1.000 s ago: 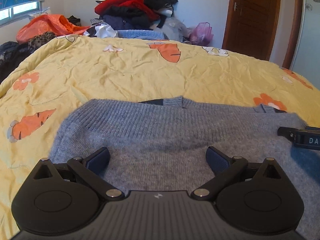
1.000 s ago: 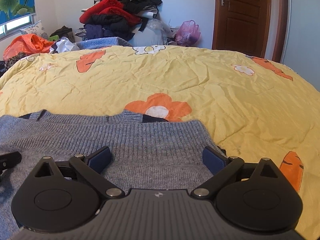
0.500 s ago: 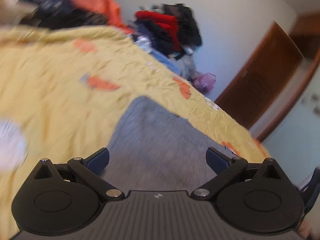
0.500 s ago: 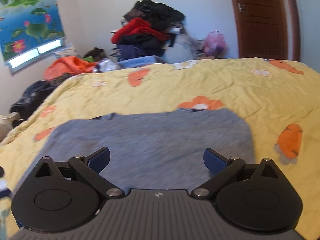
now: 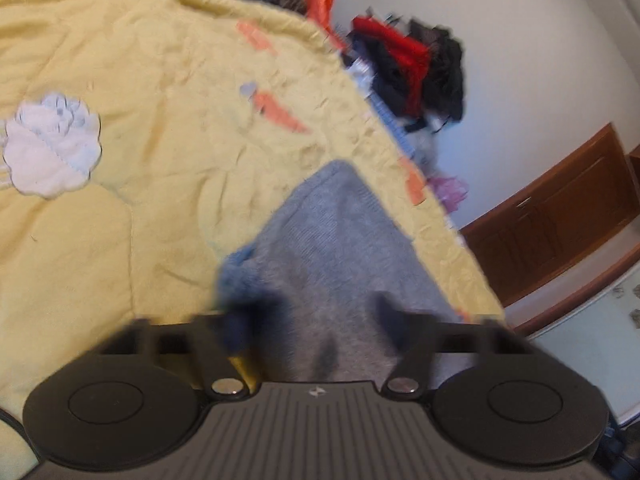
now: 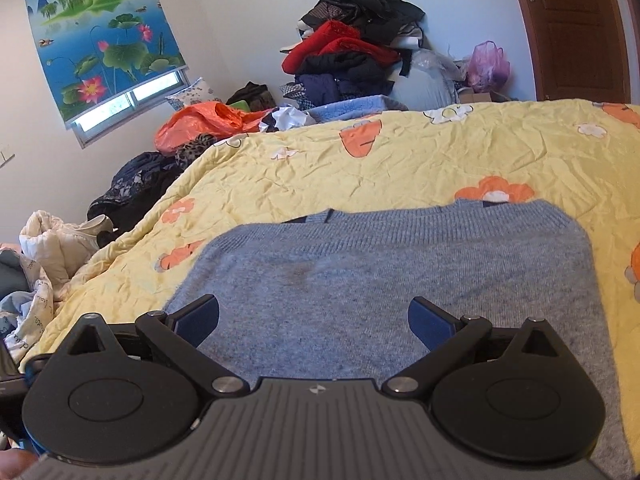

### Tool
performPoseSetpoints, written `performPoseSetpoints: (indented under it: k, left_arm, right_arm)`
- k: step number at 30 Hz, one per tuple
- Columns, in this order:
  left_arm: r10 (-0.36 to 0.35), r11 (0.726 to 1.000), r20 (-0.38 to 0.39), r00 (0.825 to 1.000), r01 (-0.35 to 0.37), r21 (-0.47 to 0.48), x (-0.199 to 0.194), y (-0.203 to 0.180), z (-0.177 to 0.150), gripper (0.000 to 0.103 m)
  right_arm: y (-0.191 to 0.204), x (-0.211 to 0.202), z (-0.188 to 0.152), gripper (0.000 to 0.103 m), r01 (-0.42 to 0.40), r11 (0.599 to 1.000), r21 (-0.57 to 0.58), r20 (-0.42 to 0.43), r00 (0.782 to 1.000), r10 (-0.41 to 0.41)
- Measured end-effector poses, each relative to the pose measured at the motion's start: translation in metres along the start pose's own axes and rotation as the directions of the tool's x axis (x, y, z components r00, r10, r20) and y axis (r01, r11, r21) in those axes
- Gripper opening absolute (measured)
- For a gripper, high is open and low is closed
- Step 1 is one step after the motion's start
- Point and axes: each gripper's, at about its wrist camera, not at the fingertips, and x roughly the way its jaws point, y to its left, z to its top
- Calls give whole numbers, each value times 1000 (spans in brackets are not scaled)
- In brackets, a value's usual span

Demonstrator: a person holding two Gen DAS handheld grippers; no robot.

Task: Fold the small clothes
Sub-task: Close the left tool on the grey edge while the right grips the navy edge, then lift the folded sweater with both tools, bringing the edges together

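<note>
The grey sweater (image 6: pixel 384 280) is laid flat on the yellow quilt (image 6: pixel 360 176); its full width is shown only in the right wrist view. The left gripper (image 5: pixel 324 316) is blurred, jaws narrowed since earlier, grip undeterminable. The right gripper (image 6: pixel 314 320) is held open above the sweater

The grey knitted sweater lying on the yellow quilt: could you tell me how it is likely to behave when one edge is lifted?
The grey knitted sweater looks soft and thick, so it will probably droop and fold rather than hold its shape. Its fuzzy knit suggests that it will grip the fingers rather than slip. Lying flat on the wrinkled yellow quilt, it may drag on the fabric instead of sliding.
</note>
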Motion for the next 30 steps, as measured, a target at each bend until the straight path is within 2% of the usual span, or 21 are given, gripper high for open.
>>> performPoseSetpoints:
  k: [1, 3, 5, 6, 8, 9, 11, 12, 13, 14, 15, 17, 19, 20, 22, 25, 30]
  left_arm:
    - [23, 1000, -10, 1000, -23, -6, 5, 2, 0, 12]
    - [45, 999, 12, 999, -45, 28, 8, -2, -1, 11]
    - [81, 986, 56, 995, -88, 143, 6, -17, -5, 9]
    - [85, 965, 94, 992, -105, 239, 3, -29, -10, 9]
    - [29, 896, 136, 990, -87, 436, -4, -56, -24, 9]
    - [-6, 844, 152, 988, -77, 531, -9, -71, -35, 9]
    - [-63, 705, 165, 984, -73, 705, -13, -95, -59, 9]
    - [-75, 638, 159, 984, -75, 766, -11, -102, -71, 9]
    - [-80, 585, 153, 985, -78, 807, -9, -106, -80, 9]
    - [-83, 550, 151, 985, -81, 831, -7, -108, -88, 9]
    - [-82, 529, 146, 986, -81, 844, -5, -109, -92, 9]
    - [-83, 509, 138, 987, -77, 858, -4, -109, -97, 9]
    - [-90, 491, 137, 986, -76, 868, -4, -107, -99, 9]
    - [-90, 485, 137, 986, -77, 871, -5, -106, -100, 9]
    - [-92, 484, 134, 987, -73, 872, -5, -103, -99, 9]
    - [-87, 497, 133, 987, -73, 865, -4, -100, -95, 9]
    - [-133, 514, 104, 986, -22, 858, -12, -114, -92, 9]
  right_arm:
    - [1, 1, 4, 102, -2, 1000, -8, 0, 1000, 2]
    - [7, 7, 15, 102, -13, 1000, -23, -10, 1000, 12]
    - [16, 22, 33, 103, -48, 998, -37, -65, 997, 45]
    - [22, 34, 43, 103, -76, 996, -42, -123, 990, 71]
    - [36, 60, 60, 103, -165, 986, -28, -238, 959, 154]
    - [44, 73, 67, 102, -219, 976, -14, -287, 935, 206]
    - [59, 101, 80, 102, -275, 961, 14, -379, 888, 259]
    - [67, 115, 83, 101, -281, 959, 18, -429, 864, 261]
    - [74, 129, 85, 98, -281, 960, 4, -479, 842, 248]
    - [81, 140, 84, 96, -269, 963, -27, -517, 828, 217]
    - [86, 151, 82, 95, -245, 967, -66, -541, 823, 171]
    - [94, 168, 75, 91, -201, 968, -149, -573, 816, 81]
    - [97, 179, 69, 71, -167, 962, -217, -571, 821, 14]
    - [97, 181, 68, 65, -161, 959, -233, -563, 826, 2]
    - [92, 180, 66, 35, -170, 957, -234, -534, 845, 20]
    - [77, 170, 67, 28, -198, 955, -221, -488, 870, 67]
    - [41, 135, 91, 26, -231, 958, -167, -405, 903, 147]
